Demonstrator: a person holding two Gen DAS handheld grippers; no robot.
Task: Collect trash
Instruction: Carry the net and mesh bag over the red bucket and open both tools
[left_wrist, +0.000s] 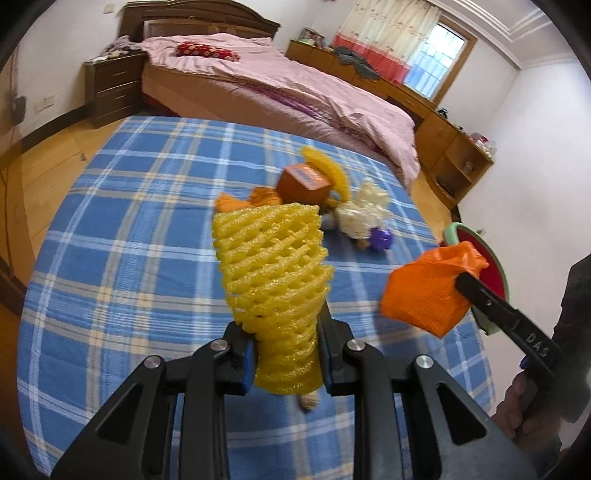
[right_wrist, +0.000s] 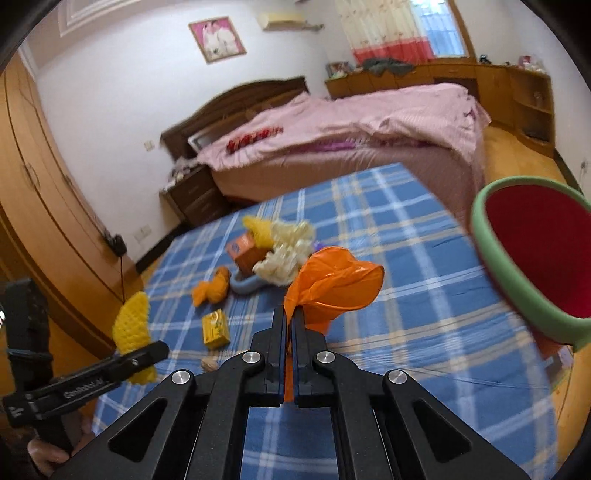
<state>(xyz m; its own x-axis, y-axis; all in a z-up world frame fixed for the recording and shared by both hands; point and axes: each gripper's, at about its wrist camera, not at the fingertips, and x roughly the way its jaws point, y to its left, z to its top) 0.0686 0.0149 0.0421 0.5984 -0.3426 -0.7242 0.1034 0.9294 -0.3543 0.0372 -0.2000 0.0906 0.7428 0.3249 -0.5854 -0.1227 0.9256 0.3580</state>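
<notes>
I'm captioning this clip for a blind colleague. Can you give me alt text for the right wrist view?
The right gripper pinches a crumpled orange plastic bag above a blue plaid tablecloth, near a green bin with a red inside. More trash lies beyond, and the left gripper holds yellow foam netting.

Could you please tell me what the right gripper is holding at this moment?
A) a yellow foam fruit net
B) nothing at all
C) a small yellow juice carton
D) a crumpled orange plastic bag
D: the right gripper has its jaws closed on the crumpled orange plastic bag, held above the blue checked cloth, while the yellow foam net sits in the left gripper.
</notes>
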